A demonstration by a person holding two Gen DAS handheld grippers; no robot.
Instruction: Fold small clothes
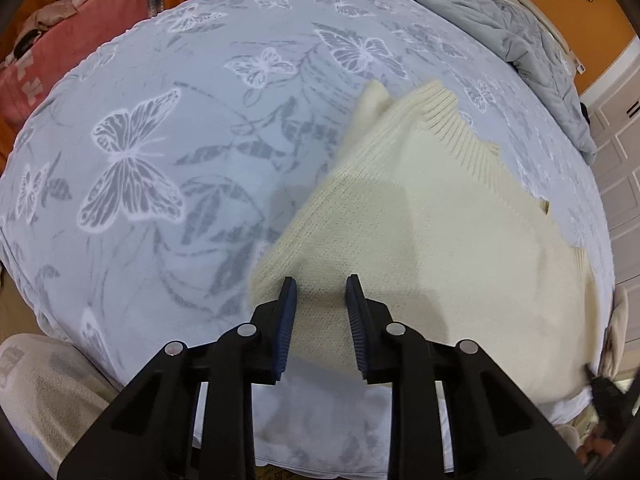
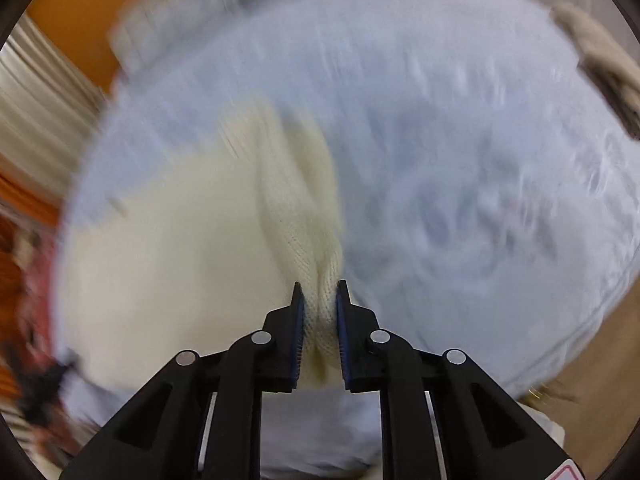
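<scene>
A cream knitted sweater (image 1: 432,220) lies on a pale blue butterfly-print bedspread (image 1: 168,128), its ribbed hem toward the far right. My left gripper (image 1: 321,284) is open, its fingers hovering over the sweater's near left edge with nothing between them. In the right wrist view, which is motion-blurred, my right gripper (image 2: 319,290) is shut on a bunched fold of the sweater (image 2: 316,240), which rises in a ridge from the jaws. The rest of the sweater (image 2: 172,248) spreads to the left.
A grey quilt (image 1: 500,20) is heaped at the bed's far right. A pink blanket (image 1: 60,44) lies beyond the bed at far left. A beige cloth (image 2: 600,64) sits at the bed's far right edge. White cabinet doors (image 1: 624,168) stand at right.
</scene>
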